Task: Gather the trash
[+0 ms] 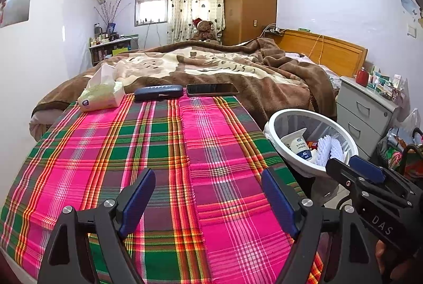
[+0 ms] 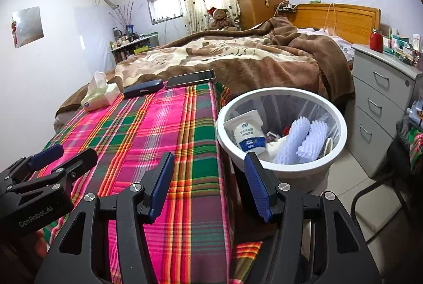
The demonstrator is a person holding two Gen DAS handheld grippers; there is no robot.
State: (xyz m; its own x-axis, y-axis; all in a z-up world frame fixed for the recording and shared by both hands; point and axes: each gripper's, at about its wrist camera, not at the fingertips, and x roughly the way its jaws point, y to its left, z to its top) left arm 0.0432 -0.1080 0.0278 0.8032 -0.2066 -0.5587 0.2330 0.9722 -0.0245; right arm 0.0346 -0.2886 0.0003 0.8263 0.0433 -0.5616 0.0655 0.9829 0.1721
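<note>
Here's the wastebasket [image 2: 281,165], a round white plastic tub lined with a thin clear bag, standing on the floor just beside the right edge of the plaid-covered surface and in front of the brown blanket's hanging edge. Inside it, trash already lies heaped: a white yogurt pouch [image 2: 248,134] with blue print leaning against the left wall, two white foam fruit nets [image 2: 304,141], ribbed and spongy, side by side to its right, and small scraps between them too jumbled to name. The left claw [image 1: 208,200] is spread wide with nothing between its blue ribbed pads, poised above the plaid cloth [image 1: 158,151], a woven cotton sheet in hot pink, green and orange stripes. The right claw [image 2: 208,184] is spread too, empty, straddling the cloth's right edge with the wastebasket rim just beyond its right finger. At the far end of the cloth sit a soft tissue pack [image 1: 101,96] with a tissue poking up, a dark blue hard glasses case [image 1: 158,93], oblong and rounded, and a flat glossy black phone [image 1: 212,89], lined up left to right. Behind them, a fleecy brown and cream blanket [image 1: 211,67] rumples across the bed.
</note>
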